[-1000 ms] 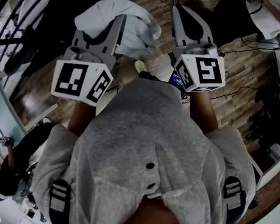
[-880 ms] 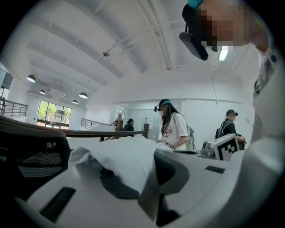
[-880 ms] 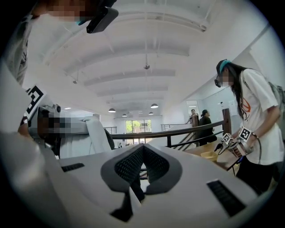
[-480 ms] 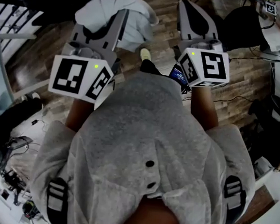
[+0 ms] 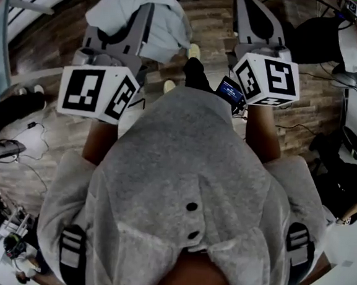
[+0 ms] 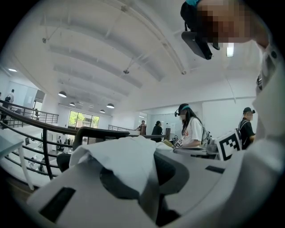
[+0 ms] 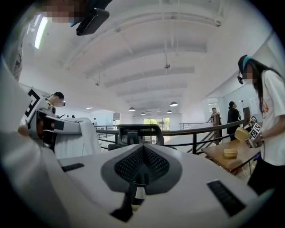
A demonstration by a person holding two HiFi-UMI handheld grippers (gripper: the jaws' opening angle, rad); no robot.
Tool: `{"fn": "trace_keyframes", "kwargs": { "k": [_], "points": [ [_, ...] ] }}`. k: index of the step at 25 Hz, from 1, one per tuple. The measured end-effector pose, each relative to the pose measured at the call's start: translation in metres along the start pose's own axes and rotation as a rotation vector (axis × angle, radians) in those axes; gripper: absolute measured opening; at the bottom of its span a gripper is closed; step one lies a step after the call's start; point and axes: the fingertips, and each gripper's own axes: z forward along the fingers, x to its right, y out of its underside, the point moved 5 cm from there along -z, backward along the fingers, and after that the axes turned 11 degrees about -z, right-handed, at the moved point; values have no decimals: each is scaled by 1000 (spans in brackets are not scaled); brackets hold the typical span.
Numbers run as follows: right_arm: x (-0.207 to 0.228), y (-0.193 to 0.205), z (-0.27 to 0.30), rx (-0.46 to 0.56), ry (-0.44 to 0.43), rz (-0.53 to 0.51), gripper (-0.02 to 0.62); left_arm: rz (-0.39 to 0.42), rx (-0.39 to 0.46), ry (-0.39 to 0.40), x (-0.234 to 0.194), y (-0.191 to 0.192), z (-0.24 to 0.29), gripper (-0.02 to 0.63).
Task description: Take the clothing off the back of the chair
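Clothing [image 6: 120, 160] in left hand-held gripper [image 6: 151, 178]; chair [image 7: 136, 132] ahead, railing [image 7: 200, 130] behind.

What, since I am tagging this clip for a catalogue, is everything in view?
clothing: one, white, clamped by the left gripper
chair: one, black, middle of the right gripper view
railing: one, black, running past the chair
table: one, brown wood, right of the right gripper view
ceiling lamps: several, white, overhead
bystanders: several, one in a white shirt, background
floor: one, brown wood planks, below
grey top: one, grey, on the person wearing the camera
left gripper: one, grey, shut on the clothing
right gripper: one, grey, shut, empty
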Motion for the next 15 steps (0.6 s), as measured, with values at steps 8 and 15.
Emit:
{"fn": "trace_keyframes", "kwargs": {
  "k": [8,15],
  "points": [
    [-31,-9,-7,-18,-61,-8,14,-21,12,-128,-15,3,-51,64],
    [-24,-2,-11,-32,-93,5,14,-22,40,-204,-8,8,-59,64]
  ]
}}
